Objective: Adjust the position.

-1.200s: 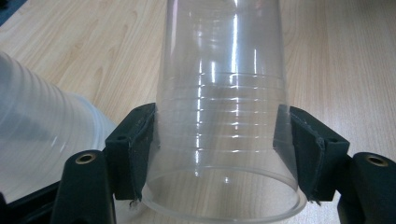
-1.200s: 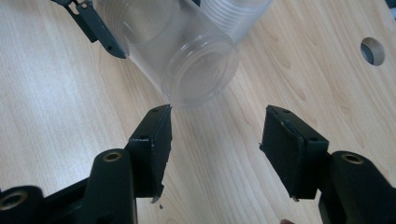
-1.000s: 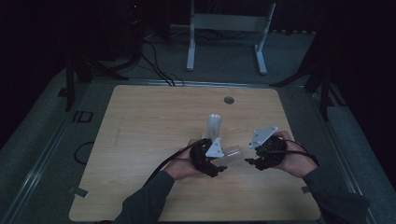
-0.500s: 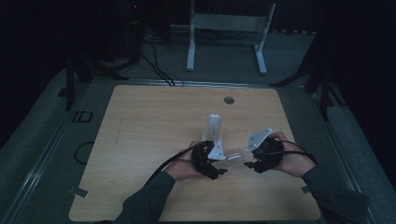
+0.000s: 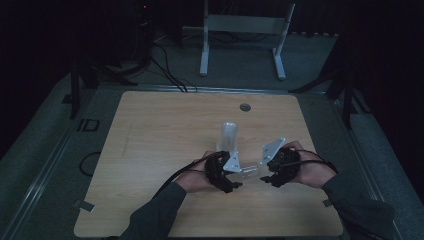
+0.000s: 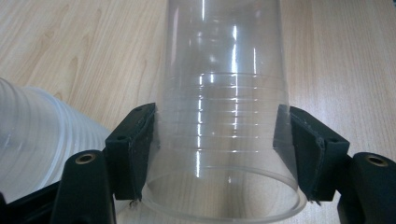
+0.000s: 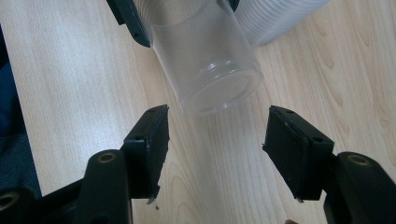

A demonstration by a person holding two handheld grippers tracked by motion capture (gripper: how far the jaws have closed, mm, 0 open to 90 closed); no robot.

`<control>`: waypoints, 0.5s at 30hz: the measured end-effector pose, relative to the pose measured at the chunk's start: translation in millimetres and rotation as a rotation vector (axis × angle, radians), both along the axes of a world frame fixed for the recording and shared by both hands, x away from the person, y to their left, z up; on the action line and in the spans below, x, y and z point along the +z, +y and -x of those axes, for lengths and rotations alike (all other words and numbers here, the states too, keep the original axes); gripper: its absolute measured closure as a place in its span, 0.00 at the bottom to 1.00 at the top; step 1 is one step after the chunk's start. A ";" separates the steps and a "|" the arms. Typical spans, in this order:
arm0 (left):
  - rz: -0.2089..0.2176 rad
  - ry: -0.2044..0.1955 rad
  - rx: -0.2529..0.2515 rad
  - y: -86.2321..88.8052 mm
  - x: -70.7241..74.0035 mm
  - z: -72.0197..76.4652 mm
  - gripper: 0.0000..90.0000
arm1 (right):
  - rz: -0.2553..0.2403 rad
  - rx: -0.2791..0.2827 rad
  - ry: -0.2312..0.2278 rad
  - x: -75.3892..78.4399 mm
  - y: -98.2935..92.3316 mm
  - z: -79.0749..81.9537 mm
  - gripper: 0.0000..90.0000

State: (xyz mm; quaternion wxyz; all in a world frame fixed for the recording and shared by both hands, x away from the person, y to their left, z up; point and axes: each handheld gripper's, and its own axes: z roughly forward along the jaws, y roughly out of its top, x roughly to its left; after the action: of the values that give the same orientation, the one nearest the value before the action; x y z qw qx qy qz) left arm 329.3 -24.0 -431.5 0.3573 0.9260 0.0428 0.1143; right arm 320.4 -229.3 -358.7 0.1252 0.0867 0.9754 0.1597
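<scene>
A clear plastic cup (image 6: 224, 93) lies on its side just above the wooden table (image 5: 150, 135), and my left gripper (image 6: 219, 121) is shut on it near its rim, with both pads pressed to its wall. In the high view the cup (image 5: 249, 171) hangs between the left gripper (image 5: 236, 174) and the right gripper (image 5: 265, 172). In the right gripper view the cup's base (image 7: 219, 91) sits just beyond my right gripper (image 7: 217, 123). The right jaws have just been opening, with nothing between them.
A stack of clear cups (image 5: 229, 136) stands upright on the table just behind the left hand and also appears as the ribbed stack (image 6: 32, 140) beside the left jaw. A round grommet (image 5: 244, 107) sits near the table's far edge. A metal frame (image 5: 245, 30) stands on the floor beyond.
The right hand has shifted slightly toward the near edge. The left hand with the cup has stayed in place.
</scene>
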 end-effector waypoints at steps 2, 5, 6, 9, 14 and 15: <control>-0.006 -0.001 -0.007 -0.2 0.3 0.1 0.35 | 0.011 0.006 -0.004 -0.4 1.2 -0.2 0.44; -0.010 0.002 -0.008 -0.4 -0.1 -0.1 0.35 | 0.016 0.010 -0.002 -1.6 2.4 -0.6 0.44; -0.012 0.003 -0.010 -0.4 -0.3 -0.1 0.35 | 0.021 0.011 0.000 -2.1 3.1 -0.6 0.44; -0.016 0.005 -0.014 -0.6 -0.5 0.5 0.35 | 0.039 0.015 0.010 -3.4 5.3 0.2 0.43; -0.024 0.000 -0.022 -1.9 -1.4 1.8 0.35 | 0.053 0.041 0.013 -4.9 10.4 0.4 0.40; -0.026 0.000 -0.025 -2.5 -1.8 2.6 0.35 | 0.055 0.044 0.014 -5.6 11.2 0.3 0.40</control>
State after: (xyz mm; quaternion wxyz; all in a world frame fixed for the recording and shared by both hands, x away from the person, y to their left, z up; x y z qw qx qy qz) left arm 326.7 -26.5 -433.3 0.3466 0.9310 0.0300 0.1103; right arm 320.1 -218.1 -364.3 0.1170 0.0629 0.9819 0.1351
